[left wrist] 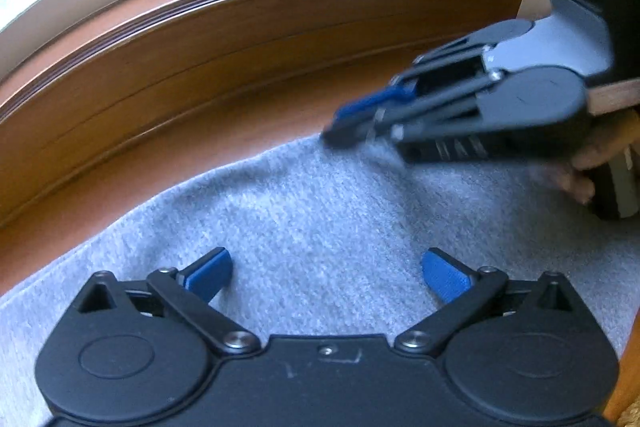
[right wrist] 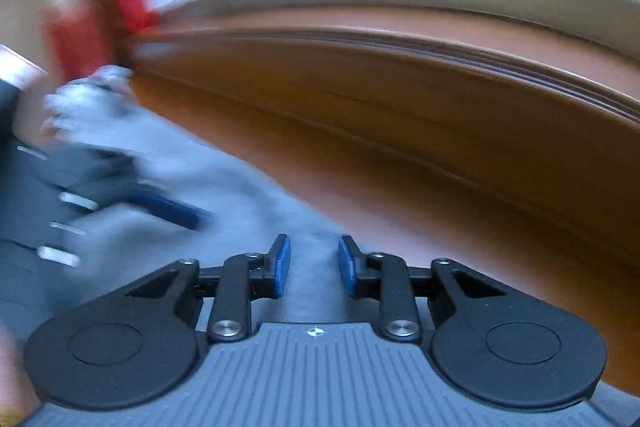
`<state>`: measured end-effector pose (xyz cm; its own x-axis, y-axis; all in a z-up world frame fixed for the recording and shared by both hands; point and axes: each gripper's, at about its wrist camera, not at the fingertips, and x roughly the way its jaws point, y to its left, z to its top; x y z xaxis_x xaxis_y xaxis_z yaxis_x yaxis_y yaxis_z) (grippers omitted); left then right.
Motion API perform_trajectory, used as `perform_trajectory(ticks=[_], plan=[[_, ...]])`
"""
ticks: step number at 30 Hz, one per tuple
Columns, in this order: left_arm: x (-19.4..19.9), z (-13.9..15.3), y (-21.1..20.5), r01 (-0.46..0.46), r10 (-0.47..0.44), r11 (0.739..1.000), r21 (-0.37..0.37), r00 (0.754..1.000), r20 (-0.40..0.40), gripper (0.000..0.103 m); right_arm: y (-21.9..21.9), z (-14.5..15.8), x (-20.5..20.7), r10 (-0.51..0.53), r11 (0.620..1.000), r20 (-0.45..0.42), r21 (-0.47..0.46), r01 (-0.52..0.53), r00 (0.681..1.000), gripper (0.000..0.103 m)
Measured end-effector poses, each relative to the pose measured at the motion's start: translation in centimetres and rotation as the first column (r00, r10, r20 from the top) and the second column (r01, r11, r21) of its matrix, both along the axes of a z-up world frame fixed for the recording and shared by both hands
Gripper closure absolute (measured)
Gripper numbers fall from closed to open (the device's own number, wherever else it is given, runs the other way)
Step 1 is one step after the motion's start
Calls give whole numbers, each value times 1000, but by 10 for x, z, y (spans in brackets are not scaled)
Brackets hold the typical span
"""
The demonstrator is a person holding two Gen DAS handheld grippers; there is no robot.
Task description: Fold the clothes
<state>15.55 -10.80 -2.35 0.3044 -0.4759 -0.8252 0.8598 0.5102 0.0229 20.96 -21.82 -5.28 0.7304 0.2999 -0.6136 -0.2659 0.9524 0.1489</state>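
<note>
While the grey knit garment lies spread flat on the wooden surface, both grippers sit over it w/ nothing held.

Left gripper: jaws spread fully wide, blue pads well apart, only cloth beneath the gap. Pointed steeply down at the fabric, near the middle of the spread. Prob. positioned that way to come down on the cloth, or to pin it flat; can't tell which.

Right gripper: jaws nearly together but w/ a narrow gap, and its own view shows nothing pinched, just a strip of garment under the opening. In the left wrist view it's blurred, so moving fast, tips right at the far edge of the garment where it meets bare wood, just beside the raised wooden sill. A hand shows behind its body. Whether the tips touch the cloth I can't tell.

My read: early in the fold. Garment looks like 1 flat layer, no crease visible. The right tool is at the far hem, likely because that edge is what gets lifted over toward the near side. Narrow gap suits a thin hem. Risk: a soft knit may slip out or bunch against the sill.
</note>
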Motion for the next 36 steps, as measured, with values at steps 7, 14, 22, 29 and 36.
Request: perform_trajectory(ticks=[7,14,22,29,36], plan=[[8,-1,13,4,-4,1000,-5,1000,-1,0,-44,40,-66,-221,975,53,3,222,974,63],[8,8,10,-35,35,999,14,999,-2,0,-75,14,-131,-343,922,12,-185,339,939,55],[-92,50,-4,-55,54,998,-20,997,-50,1,-41,39,-189,-178,932,154,-292,217,972,43],[-157,37,-32,11,-7,998,62,998,-66,0,-71,2,-203,-215,944,44,-246,220,976,45],[-174,54,-42,-7,9,999,46,999,-47,0,-104,-1,-202,-244,938,48,-240,249,968,44]])
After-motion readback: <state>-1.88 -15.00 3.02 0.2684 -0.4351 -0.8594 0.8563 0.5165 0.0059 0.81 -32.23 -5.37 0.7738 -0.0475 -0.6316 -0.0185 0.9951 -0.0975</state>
